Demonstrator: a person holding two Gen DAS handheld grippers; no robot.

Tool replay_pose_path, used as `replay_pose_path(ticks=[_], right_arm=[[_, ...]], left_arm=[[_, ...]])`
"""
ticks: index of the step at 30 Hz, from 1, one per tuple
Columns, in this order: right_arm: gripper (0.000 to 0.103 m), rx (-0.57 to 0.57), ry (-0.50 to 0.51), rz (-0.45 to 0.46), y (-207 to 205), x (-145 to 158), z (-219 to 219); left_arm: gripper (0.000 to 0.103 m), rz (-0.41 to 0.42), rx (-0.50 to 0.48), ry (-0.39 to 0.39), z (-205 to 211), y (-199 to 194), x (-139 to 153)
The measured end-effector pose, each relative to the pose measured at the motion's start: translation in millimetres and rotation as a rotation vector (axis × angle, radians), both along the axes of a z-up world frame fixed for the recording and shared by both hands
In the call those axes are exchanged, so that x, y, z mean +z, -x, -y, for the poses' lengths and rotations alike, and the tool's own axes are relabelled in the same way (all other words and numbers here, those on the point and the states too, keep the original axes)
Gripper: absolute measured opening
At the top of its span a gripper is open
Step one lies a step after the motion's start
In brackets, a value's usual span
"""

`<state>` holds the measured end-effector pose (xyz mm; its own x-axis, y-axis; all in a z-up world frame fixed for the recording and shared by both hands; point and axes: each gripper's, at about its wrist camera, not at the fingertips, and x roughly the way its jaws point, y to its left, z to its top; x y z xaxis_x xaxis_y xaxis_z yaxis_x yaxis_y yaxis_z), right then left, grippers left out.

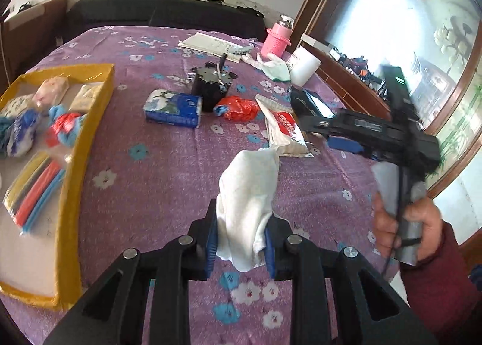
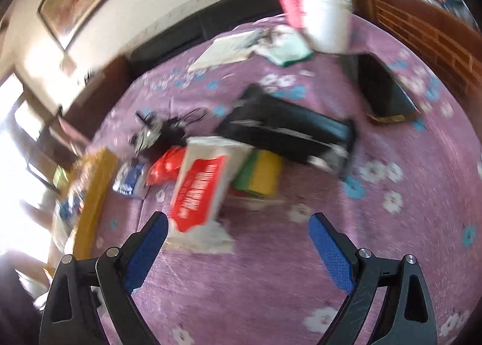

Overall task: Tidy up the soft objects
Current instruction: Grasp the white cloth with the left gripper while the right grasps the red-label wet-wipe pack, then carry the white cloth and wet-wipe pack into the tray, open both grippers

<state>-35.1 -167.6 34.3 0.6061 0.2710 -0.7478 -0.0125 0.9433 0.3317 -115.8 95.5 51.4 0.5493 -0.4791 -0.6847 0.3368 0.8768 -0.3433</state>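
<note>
My left gripper (image 1: 241, 224) is shut on a white cloth (image 1: 250, 194), lifted above the purple flowered bedspread (image 1: 150, 188). A yellow-rimmed tray (image 1: 87, 134) at the left holds several soft packets and bundles. Loose on the bed lie a blue tissue pack (image 1: 173, 107), a red plastic bag (image 1: 238, 107) and a white-and-red packet (image 1: 283, 128). My right gripper (image 2: 238, 221) is open over the bed, with nothing between its fingers, just short of the white-and-red packet (image 2: 201, 191). In the left wrist view the right gripper's black body (image 1: 391, 131) hangs at the right, held by a hand (image 1: 400, 224).
A black device (image 1: 212, 86) stands mid-bed. A pink bottle (image 1: 275, 38), a white cup (image 1: 304, 66), papers (image 1: 211, 42) and a pale cloth (image 1: 275, 69) sit at the far side. A yellow-green sponge (image 2: 262, 176) and a black box (image 2: 382, 89) lie ahead. A wooden-framed mirror (image 1: 421, 44) stands right.
</note>
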Motion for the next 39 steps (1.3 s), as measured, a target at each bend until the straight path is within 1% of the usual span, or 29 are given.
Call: replay_pose_path(ticks=[3, 6, 8, 9, 10, 11, 13, 15, 18, 20, 21, 23, 25, 26, 27, 28, 31, 33, 34, 35, 36, 37, 38, 39], right_arm=[[0.097, 0.033, 0.078, -0.01, -16, 1, -31], [0.096, 0.041, 0.17, -0.034, -31, -3, -57], [0.087, 0.041, 0.222, -0.047, -36, -9, -69], [0.078, 0.035, 0.238, -0.055, -37, -11, -71], [0.06, 0.027, 0.245, -0.062, -38, -14, -72], [0.05, 0.027, 0.24, -0.068, -38, -15, -72], [0.049, 0.018, 0.232, -0.06, -34, -14, -70], [0.047, 0.015, 0.248, -0.037, -27, -8, -71], [0.046, 0.02, 0.251, 0.008, -14, 10, -76], [0.046, 0.048, 0.234, 0.047, -3, 28, -83], [0.046, 0.066, 0.226, 0.064, 1, 36, -88], [0.046, 0.12, 0.208, 0.098, 11, 53, -105], [0.046, 0.187, 0.194, 0.125, 21, 67, -129], [0.046, 0.215, 0.191, 0.132, 25, 71, -139], [0.046, 0.247, 0.189, 0.139, 29, 74, -151], [0.046, 0.282, 0.186, 0.14, 32, 76, -164], [0.046, 0.379, 0.15, 0.121, 39, 79, -203], [0.046, 0.433, 0.13, 0.102, 42, 77, -226], [0.046, 0.457, 0.12, 0.09, 43, 74, -238], [0.046, 0.484, 0.109, 0.075, 43, 72, -250], [0.046, 0.511, 0.097, 0.06, 43, 69, -261], [0.046, 0.53, 0.091, 0.05, 43, 66, -268], [0.046, 0.555, 0.082, 0.036, 44, 63, -279], [0.047, 0.577, 0.076, 0.026, 45, 60, -287]], left_arm=[[0.025, 0.019, 0.039, 0.006, -26, 12, 7], [0.025, 0.032, 0.11, 0.02, -62, 20, 15], [0.025, 0.036, 0.16, 0.025, -86, 24, 19], [0.025, 0.038, 0.191, 0.026, -100, 25, 21], [0.025, 0.04, 0.224, 0.028, -114, 27, 23], [0.025, 0.04, 0.251, 0.029, -126, 29, 23], [0.025, 0.04, 0.308, 0.023, -151, 32, 22], [0.025, 0.025, 0.367, 0.012, -175, 32, 18], [0.025, -0.009, 0.425, -0.013, -203, 29, 11], [0.025, -0.045, 0.45, -0.057, -218, 21, 6], [0.025, -0.06, 0.454, -0.074, -222, 17, 3], [0.025, -0.121, 0.463, -0.116, -231, 2, -6], [0.025, -0.173, 0.463, -0.131, -238, -10, -15], [0.025, -0.189, 0.467, -0.143, -240, -14, -18], [0.026, -0.191, 0.474, -0.182, -239, -20, -18], [0.027, -0.198, 0.476, -0.195, -240, -22, -20], [0.033, -0.218, 0.505, -0.225, -245, -34, -21], [0.042, -0.23, 0.542, -0.256, -252, -43, -23], [0.051, -0.236, 0.56, -0.269, -256, -47, -25], [0.056, -0.236, 0.572, -0.272, -259, -51, -26], [0.059, -0.239, 0.575, -0.27, -261, -53, -27], [0.066, -0.239, 0.571, -0.254, -261, -54, -26], [0.077, -0.232, 0.558, -0.228, -259, -53, -25], [0.08, -0.221, 0.55, -0.203, -258, -51, -24]])
